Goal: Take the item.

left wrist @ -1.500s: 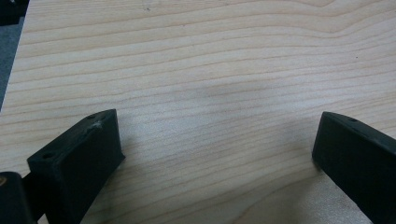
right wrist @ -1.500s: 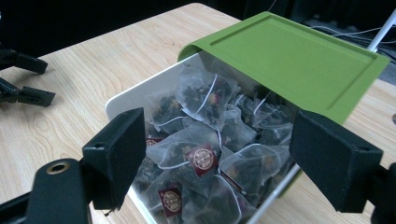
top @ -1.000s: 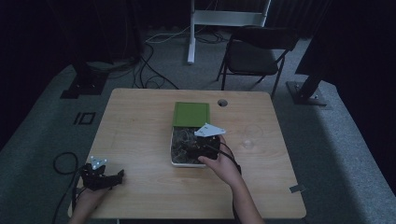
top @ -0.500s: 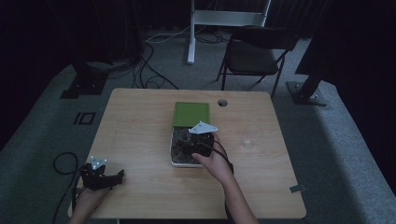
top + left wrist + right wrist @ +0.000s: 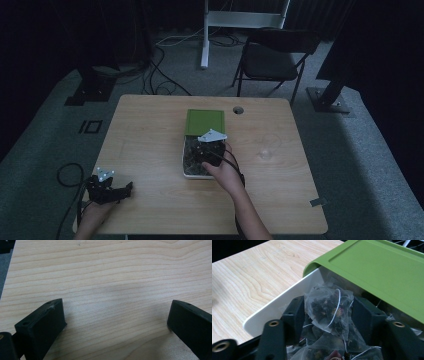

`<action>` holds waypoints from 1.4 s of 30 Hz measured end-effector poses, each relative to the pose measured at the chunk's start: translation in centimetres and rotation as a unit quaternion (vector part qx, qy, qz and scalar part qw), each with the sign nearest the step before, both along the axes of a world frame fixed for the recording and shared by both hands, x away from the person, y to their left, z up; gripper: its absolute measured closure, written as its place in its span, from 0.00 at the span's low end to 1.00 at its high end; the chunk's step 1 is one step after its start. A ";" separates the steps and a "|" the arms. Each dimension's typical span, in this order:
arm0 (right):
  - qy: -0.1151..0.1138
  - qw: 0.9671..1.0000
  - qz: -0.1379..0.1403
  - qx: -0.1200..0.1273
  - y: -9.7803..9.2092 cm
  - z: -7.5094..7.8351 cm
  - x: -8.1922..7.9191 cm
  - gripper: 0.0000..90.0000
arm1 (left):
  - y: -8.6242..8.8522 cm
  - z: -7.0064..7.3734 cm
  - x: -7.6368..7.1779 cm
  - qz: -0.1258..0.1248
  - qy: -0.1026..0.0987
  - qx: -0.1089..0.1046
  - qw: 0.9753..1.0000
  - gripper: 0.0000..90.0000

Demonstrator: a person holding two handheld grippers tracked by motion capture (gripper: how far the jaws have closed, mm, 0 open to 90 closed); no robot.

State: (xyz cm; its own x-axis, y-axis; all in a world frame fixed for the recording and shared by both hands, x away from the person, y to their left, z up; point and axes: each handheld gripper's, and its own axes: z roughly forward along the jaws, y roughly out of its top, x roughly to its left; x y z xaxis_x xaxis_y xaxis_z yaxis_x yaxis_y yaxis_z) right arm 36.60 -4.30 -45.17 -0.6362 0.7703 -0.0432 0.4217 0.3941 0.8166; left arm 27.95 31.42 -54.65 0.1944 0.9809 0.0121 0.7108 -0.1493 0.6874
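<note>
A white box (image 5: 184, 165) of tea bags stands mid-table, its green lid (image 5: 204, 121) slid back toward the far side. My right gripper (image 5: 202, 150) is down inside the box. In the right gripper view its jaws press both sides of a mesh tea bag (image 5: 327, 306) full of dark leaves, with a white string across it; the right gripper (image 5: 328, 310) is shut on this bag. The white wall (image 5: 284, 302) and the lid (image 5: 374, 267) frame it. My left gripper (image 5: 129, 189) rests at the table's front left corner, open (image 5: 115, 322) over bare wood.
The wooden table (image 5: 150, 130) has a cable hole (image 5: 238, 109) near its far edge and a small clear object (image 5: 265, 152) right of the box. A folding chair (image 5: 272, 57) stands behind the table. Cables lie on the floor to the left.
The right hand and gripper have shifted left and settled into the box. The left gripper has stayed where it was.
</note>
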 end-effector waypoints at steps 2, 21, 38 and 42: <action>0.002 1.000 0.002 -0.001 0.0 -0.1 0.1 0.55 | 0.0 0.0 0.0 0.000 0.000 0.000 1.000 0.02; -0.019 0.999 0.025 0.019 -1.1 0.6 -0.4 0.82 | 0.0 0.0 0.0 0.001 -0.001 -0.001 1.000 0.02; -0.033 0.998 0.033 0.042 -2.7 2.1 -1.7 0.83 | 0.0 0.0 0.0 0.000 0.000 -0.001 1.000 0.02; -0.037 0.998 0.035 0.046 -3.1 2.5 -2.0 0.84 | 0.0 0.0 0.0 0.000 0.000 -0.001 1.000 0.02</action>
